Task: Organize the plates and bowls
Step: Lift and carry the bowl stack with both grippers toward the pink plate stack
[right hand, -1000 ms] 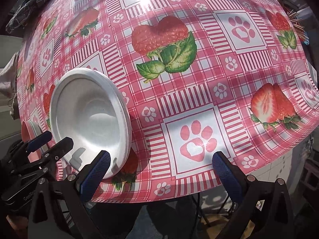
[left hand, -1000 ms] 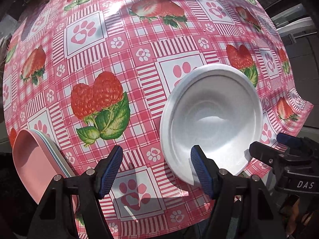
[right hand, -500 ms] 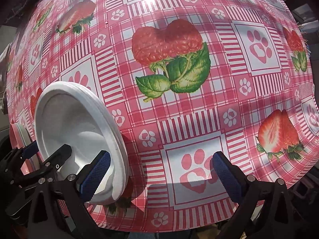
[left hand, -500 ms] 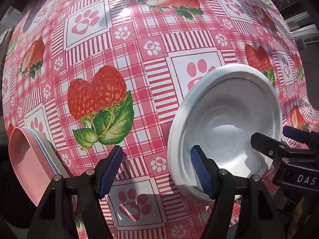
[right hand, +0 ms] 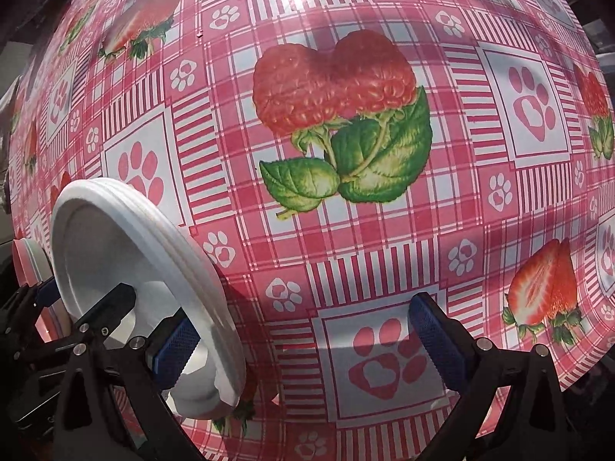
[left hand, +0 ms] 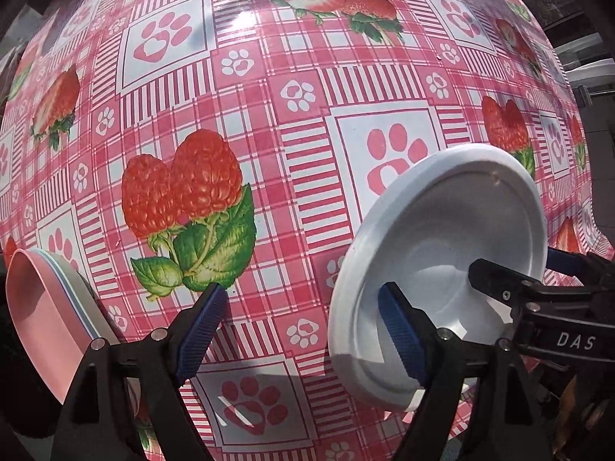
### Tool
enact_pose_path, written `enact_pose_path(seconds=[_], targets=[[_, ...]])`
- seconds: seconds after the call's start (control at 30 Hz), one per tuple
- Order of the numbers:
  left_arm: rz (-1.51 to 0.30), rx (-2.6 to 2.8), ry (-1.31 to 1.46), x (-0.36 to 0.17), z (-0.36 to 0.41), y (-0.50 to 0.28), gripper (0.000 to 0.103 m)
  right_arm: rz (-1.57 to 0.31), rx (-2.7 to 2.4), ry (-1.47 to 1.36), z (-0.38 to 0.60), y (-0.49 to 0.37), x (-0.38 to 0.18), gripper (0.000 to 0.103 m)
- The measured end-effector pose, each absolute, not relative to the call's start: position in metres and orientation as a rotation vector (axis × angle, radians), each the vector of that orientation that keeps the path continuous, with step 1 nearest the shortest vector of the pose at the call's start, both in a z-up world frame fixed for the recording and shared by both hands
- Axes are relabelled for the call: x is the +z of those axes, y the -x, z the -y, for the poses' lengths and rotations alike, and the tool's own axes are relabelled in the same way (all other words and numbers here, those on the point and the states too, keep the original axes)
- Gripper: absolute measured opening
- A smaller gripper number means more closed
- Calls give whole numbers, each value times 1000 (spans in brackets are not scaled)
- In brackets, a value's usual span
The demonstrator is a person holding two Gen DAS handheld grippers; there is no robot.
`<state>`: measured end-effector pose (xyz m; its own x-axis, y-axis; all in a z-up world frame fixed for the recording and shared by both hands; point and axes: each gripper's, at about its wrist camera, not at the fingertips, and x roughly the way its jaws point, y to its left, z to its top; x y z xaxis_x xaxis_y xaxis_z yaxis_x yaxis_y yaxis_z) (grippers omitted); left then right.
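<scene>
A stack of white foam bowls (left hand: 453, 230) rests on the strawberry-print tablecloth (left hand: 269, 123). My left gripper (left hand: 301, 326) points down over the stack's left rim. Its jaws are opening, one finger inside the top bowl and the other outside over the cloth, and neither pad presses on the rim. My right gripper (left hand: 538, 288) comes in from the far side. In the right wrist view the white bowls (right hand: 115, 246) sit at lower left. There the right gripper (right hand: 305, 340) stands wide open, with its left finger inside the bowl and the rim between its jaws.
A stack of pink and pale-coloured dishes (left hand: 42, 307) sits at the table's near left edge, also visible behind the left gripper (right hand: 73, 303) as a sliver of the pink dishes (right hand: 21, 265). The table edge runs just below both grippers.
Both grippers have come down closer to the table, and the white bowls now fill more of each view. The left jaws have spread a little wider.
</scene>
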<state>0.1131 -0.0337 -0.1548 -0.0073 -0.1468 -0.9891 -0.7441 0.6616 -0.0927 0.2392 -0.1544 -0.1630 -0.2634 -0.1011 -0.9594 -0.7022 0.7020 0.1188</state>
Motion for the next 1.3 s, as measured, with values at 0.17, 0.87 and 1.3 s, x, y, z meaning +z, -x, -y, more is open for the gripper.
enact_pose_path(seconds=[0.17, 0.87, 1.3], targets=[[-1570, 605, 804, -163, 27, -104, 103, -1764, 662, 608, 166, -247, -166, 103], [-1570, 612, 838, -166, 23, -100, 103, -1744, 663, 633, 162, -243, -162, 103], [-1610, 570, 716, -158, 33, -127, 93, -1756, 671, 670, 162, -242, -158, 102]])
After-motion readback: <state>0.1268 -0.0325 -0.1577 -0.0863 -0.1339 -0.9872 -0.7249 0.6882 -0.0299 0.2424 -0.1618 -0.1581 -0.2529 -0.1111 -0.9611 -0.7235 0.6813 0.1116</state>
